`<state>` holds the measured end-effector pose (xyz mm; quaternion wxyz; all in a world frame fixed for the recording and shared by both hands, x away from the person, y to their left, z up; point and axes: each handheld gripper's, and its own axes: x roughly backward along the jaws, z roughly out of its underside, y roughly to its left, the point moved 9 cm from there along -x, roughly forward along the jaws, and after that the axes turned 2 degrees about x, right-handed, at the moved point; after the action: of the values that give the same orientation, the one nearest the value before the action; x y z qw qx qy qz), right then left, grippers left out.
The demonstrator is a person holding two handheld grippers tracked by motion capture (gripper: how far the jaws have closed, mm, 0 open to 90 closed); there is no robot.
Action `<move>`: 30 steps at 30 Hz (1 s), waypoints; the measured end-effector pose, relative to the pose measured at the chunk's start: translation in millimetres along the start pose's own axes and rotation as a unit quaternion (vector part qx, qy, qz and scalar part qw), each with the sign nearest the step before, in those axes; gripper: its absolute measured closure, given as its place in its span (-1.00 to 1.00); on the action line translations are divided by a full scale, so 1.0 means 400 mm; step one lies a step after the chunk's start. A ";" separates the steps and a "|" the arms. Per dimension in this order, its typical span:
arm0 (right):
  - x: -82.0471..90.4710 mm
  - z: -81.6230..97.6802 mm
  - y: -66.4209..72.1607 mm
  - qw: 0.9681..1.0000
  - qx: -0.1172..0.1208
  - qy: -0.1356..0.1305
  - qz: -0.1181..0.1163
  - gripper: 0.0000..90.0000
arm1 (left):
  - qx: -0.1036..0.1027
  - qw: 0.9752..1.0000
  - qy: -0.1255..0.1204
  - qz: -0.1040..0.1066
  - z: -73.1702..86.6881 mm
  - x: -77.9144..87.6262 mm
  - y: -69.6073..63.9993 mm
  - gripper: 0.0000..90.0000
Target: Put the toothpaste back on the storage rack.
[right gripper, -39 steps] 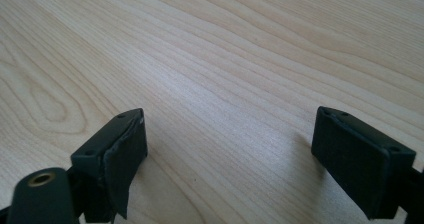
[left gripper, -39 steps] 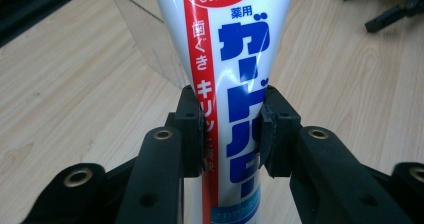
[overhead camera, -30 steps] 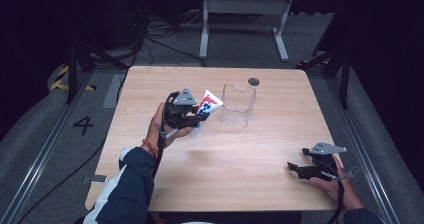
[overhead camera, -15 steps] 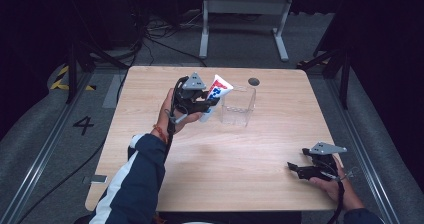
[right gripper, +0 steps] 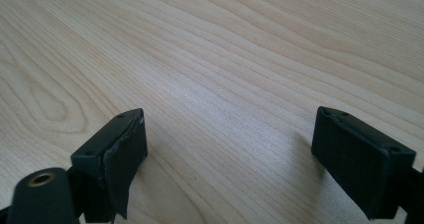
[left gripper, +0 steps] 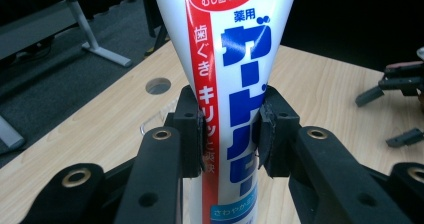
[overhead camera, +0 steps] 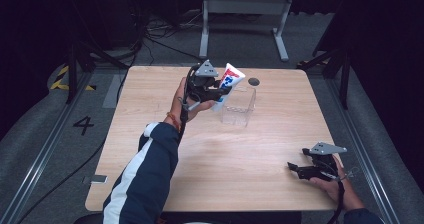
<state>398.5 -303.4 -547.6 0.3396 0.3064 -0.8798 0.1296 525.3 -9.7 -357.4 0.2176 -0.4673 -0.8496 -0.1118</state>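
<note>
I hold a toothpaste tube up over the bench.

My left gripper (overhead camera: pixel 216 88) squeezes the white toothpaste tube (overhead camera: pixel 227 83) between its two pads, lifted just above a clear plastic box (overhead camera: pixel 239 107) on the wooden bench (overhead camera: pixel 240 154). My right gripper (overhead camera: pixel 299 169) sits low at the near right edge, jaws wide apart, holding nothing.

The white, red and blue toothpaste tube (overhead camera: pixel 228 83) sits between the jaws of the left gripper (overhead camera: pixel 214 90), raised over the far middle of the pale wooden table (overhead camera: pixel 150 109), just left of and above the clear plastic box (overhead camera: pixel 239 109). A round hole (overhead camera: pixel 253 81) lies behind the box. The right gripper (overhead camera: pixel 295 168) rests near the table's near right corner.
</note>
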 end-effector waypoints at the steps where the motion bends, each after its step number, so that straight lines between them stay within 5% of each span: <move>1: 0.000 0.000 0.000 1.000 0.000 0.000 0.000 -0.68 | 0.003 1.000 -0.004 0.002 -0.004 -0.007 0.002 0.51; 15: 0.000 0.000 -0.001 1.000 0.001 0.000 0.000 -0.68 | 0.017 0.999 -0.030 0.006 -0.033 -0.110 0.035 0.51; 30: 0.000 0.000 0.000 1.000 0.001 0.000 0.000 -0.68 | 0.038 0.998 -0.046 -0.013 0.002 -0.204 0.071 0.50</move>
<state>398.5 -303.6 -547.6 0.3391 0.3065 -0.8798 0.1305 587.2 -54.9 -397.0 0.1941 -0.4521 -0.8685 -0.0605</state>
